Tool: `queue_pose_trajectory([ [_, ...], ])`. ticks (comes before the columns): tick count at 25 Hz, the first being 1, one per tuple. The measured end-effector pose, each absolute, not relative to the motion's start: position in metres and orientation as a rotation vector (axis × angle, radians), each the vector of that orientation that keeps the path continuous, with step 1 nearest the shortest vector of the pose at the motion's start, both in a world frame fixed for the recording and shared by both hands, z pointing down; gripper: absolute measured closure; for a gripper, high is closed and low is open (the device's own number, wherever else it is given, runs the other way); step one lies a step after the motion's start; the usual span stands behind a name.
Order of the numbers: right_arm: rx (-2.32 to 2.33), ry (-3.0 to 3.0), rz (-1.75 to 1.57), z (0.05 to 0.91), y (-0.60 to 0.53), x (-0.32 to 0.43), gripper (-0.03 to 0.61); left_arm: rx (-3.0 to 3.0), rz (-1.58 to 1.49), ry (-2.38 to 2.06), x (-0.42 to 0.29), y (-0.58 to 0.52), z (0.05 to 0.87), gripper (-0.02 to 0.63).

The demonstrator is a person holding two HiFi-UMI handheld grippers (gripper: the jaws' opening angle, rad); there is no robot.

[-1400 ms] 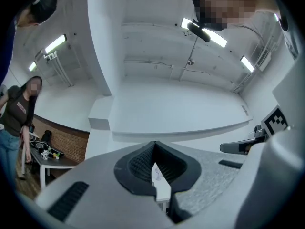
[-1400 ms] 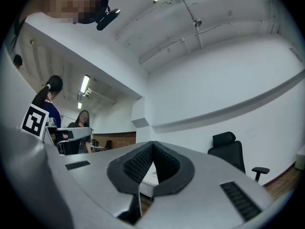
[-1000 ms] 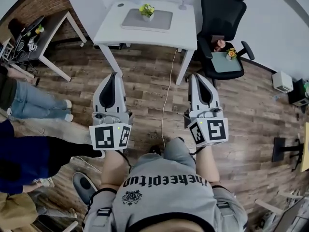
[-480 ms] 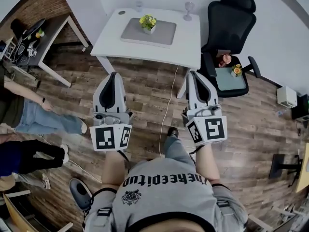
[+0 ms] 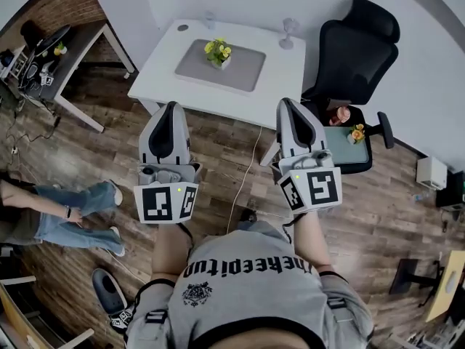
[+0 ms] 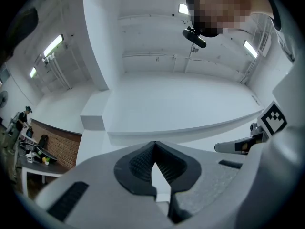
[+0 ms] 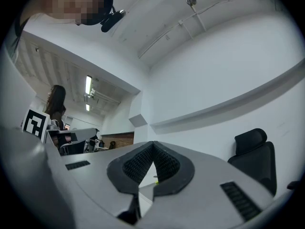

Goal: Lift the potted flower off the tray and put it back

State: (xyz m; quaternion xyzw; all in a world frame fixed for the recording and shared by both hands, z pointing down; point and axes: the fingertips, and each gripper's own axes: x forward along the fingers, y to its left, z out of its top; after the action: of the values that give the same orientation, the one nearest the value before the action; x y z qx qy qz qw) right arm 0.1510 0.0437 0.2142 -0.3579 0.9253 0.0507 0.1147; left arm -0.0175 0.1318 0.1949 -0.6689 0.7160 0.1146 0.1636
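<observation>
Potted flower: a small plant with yellow blooms and green leaves in a pale pot [image 5: 218,51]. It stands upright on the tray, near the tray's far edge.
Tray: a flat grey rectangular tray [image 5: 238,73], lying around the middle of the table top.
Table: a white rectangular table [image 5: 287,67] set against a white wall, straight ahead of the person.
How it will handle: probably light, with a stiff pot wall that may be smooth and a little slippery. The blooms and stems look soft and easy to crush.
Where to take hold: best on the sides of the pot, below the rim and clear of the leaves, keeping the pot upright.
Left gripper: a grey-and-white two-jaw gripper [image 5: 171,107]. Its jaws are closed tip to tip with nothing between them. It points toward the table and is well apart from the flower.
Right gripper: a matching gripper [image 5: 285,102]. Its jaws also meet at the tips and hold nothing. It is level with the left one.
Stage: likely the approach. The flower is untouched, and the jaws would need to open before any grasp.
Around: a clear stemmed glass [image 5: 289,29] at the table's far edge, a black office chair [image 5: 360,46] to the right, a brown wood-plank floor [image 5: 218,158], and another person's legs in jeans [image 5: 65,213] on the left.
</observation>
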Motion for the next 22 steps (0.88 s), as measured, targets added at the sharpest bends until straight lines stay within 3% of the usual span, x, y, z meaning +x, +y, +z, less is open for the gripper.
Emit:
queue_pose_trajectory([
  [22, -1.059, 2.709, 0.092, 0.235, -0.112, 0.09, 0.577, -1.959, 0.29, 2.022, -0.071, -0.031, 0.215, 0.611],
])
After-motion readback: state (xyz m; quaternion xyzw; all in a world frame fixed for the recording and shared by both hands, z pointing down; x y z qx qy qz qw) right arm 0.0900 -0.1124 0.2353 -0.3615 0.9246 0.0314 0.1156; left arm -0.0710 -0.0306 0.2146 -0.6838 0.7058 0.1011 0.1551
